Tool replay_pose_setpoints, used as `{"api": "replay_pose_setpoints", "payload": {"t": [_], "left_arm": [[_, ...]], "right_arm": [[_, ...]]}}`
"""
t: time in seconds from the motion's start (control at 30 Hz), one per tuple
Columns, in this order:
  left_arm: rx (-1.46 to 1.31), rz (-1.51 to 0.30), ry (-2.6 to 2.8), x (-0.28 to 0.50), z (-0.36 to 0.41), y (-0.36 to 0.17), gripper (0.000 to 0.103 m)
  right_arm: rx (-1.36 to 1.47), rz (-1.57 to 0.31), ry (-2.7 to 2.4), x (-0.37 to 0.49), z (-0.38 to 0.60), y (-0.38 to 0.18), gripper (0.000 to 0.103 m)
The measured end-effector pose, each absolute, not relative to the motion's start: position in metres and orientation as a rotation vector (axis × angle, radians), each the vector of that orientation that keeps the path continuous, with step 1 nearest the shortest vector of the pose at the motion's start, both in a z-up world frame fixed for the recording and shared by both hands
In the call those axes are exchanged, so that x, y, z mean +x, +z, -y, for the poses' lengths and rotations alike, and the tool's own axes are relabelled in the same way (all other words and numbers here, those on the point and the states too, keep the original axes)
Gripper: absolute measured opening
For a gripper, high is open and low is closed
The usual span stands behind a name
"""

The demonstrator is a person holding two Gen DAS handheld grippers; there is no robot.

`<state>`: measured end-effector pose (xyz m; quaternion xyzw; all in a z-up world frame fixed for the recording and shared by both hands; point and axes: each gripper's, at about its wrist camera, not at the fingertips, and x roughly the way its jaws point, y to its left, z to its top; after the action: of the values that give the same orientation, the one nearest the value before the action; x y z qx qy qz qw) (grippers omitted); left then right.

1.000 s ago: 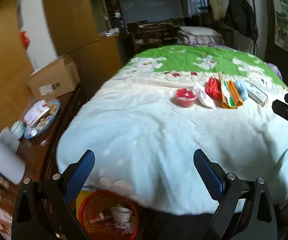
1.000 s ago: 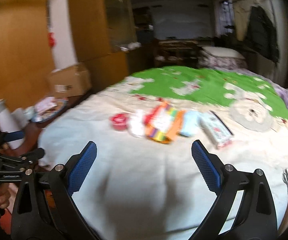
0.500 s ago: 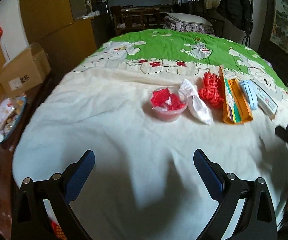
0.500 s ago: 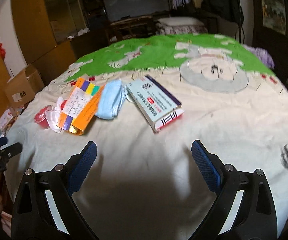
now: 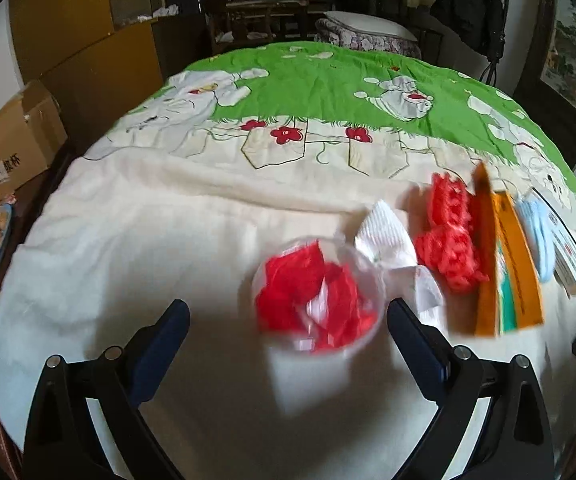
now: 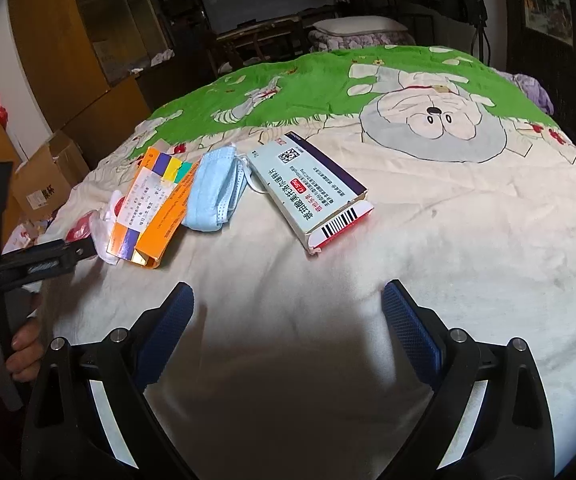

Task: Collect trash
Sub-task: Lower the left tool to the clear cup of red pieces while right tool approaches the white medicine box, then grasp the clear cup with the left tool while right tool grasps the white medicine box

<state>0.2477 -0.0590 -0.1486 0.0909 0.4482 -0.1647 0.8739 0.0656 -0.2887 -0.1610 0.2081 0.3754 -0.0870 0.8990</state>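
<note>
Left gripper (image 5: 288,316) jaws apart, empty, lined up just short of clear cup (image 5: 316,300) of red scraps on the bed (image 5: 168,240). Straddle the rim, close gently; thin plastic probably crushes. Right gripper (image 6: 286,304) also spread, empty. Only right view shows medicine box (image 6: 312,184) print; left view shows red netting (image 5: 450,240).

Dim room, left view motion-blurred, fisheye edges warped, corners black.

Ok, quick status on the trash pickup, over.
Left gripper open, lined up on clear cup of red scraps. Right gripper open, empty, short of the medicine box. Nothing blocking either.
</note>
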Motion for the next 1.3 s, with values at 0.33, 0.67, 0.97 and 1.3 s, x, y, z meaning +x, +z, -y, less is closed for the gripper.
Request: {"api": "replay_pose_setpoints", "payload": {"t": [0.33,0.67,0.97,1.3], "left_arm": [[0.135,-0.930,-0.327,0.252,0.053,-0.164,0.097],[0.147,-0.931,-0.315,0.251,0.054,-0.163,0.097],[0.147,-0.930,-0.316,0.251,0.054,-0.162,0.097],[0.142,-0.930,-0.318,0.251,0.053,-0.162,0.097]], "right_arm": [[0.436,-0.788,-0.183,0.067,0.290,-0.165,0.092],[0.472,-0.769,-0.184,0.067,0.298,-0.162,0.092],[0.388,-0.814,-0.211,0.111,0.310,-0.154,0.092],[0.334,-0.861,-0.234,0.110,0.310,-0.161,0.053]]}}
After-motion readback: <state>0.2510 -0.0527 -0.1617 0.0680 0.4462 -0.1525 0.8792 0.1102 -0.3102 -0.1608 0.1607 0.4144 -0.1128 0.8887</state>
